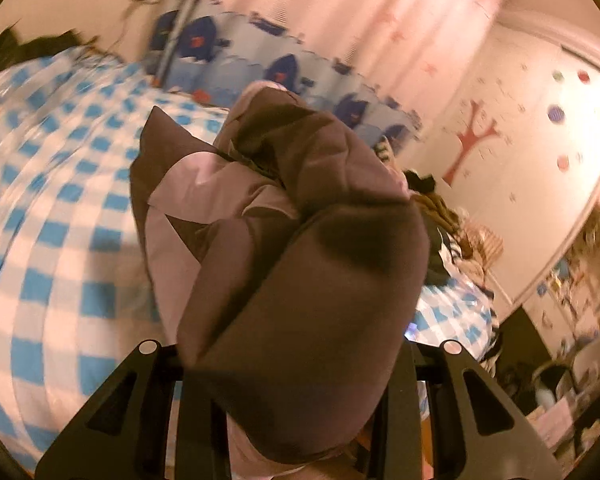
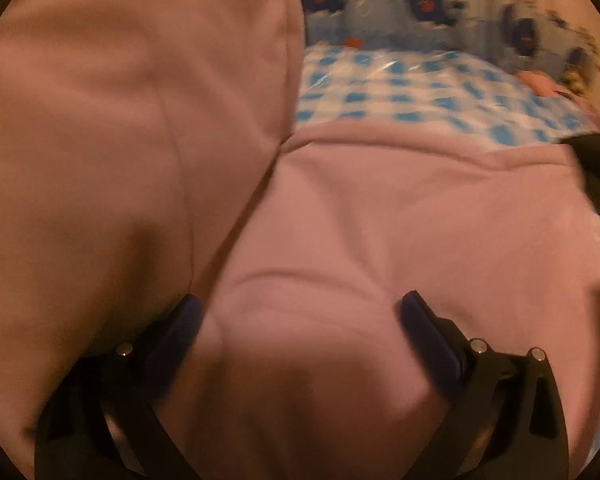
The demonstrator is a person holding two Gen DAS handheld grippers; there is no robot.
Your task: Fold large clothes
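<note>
Currently left gripper pinching bunched pink garment, holding it above checked bedspread for folding over. Right gripper spread, hovering over garment's flat part on bedspread, gripping nothing.

Left gripper: black angular frame, triangular cut-outs, two round silver screws at the front corners. Right gripper: black frame with cut-outs, silver screws, two dark blue finger pads.

One pink garment, two hand-held grippers (one per view), one checked bedspread
</note>
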